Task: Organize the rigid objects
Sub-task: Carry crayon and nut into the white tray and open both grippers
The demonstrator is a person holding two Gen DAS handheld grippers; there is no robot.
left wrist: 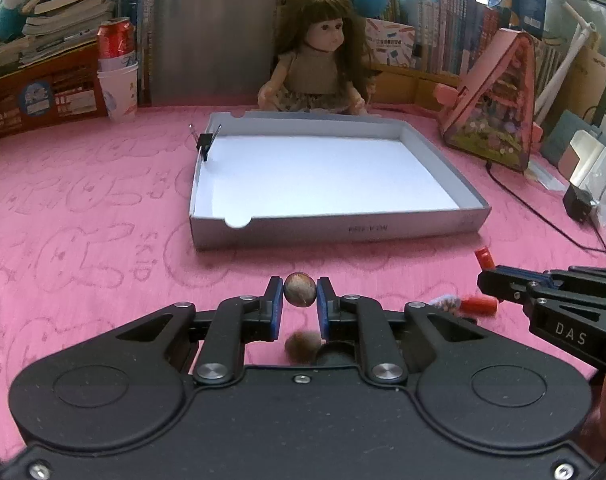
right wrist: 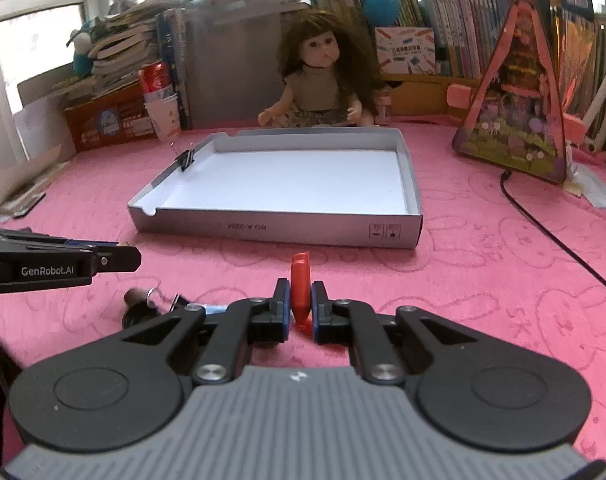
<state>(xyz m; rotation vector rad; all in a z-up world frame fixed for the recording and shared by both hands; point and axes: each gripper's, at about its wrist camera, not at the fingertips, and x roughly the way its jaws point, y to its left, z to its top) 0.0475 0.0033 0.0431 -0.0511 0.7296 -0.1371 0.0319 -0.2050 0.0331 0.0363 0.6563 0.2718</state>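
Left claw (left wrist: 299, 295): pads clamped on a small round brown nut (left wrist: 299, 294), held clear of the pink surface (left wrist: 103, 220), in front of the near wall of the grey tray (left wrist: 335, 233). Right claw (right wrist: 300, 300): pads clamped on a red cap-like piece (right wrist: 300, 280), held upright, its tip poking below the pads; it too is in front of the tray's near wall, toward its right half. The left wrist view shows the right claw entering from the right edge, the red piece projecting from its tip. Loose items on the surface in front of the tray: a second red piece (left wrist: 479, 304) beside a small fuzzy object (left wrist: 445, 302), and a dark item with a metal ring (right wrist: 141, 300). Tray: white floor bare, a black binder clip (left wrist: 204, 142) clipped on its left wall near the far corner. A doll (left wrist: 323, 56) sits just behind the tray's far wall.
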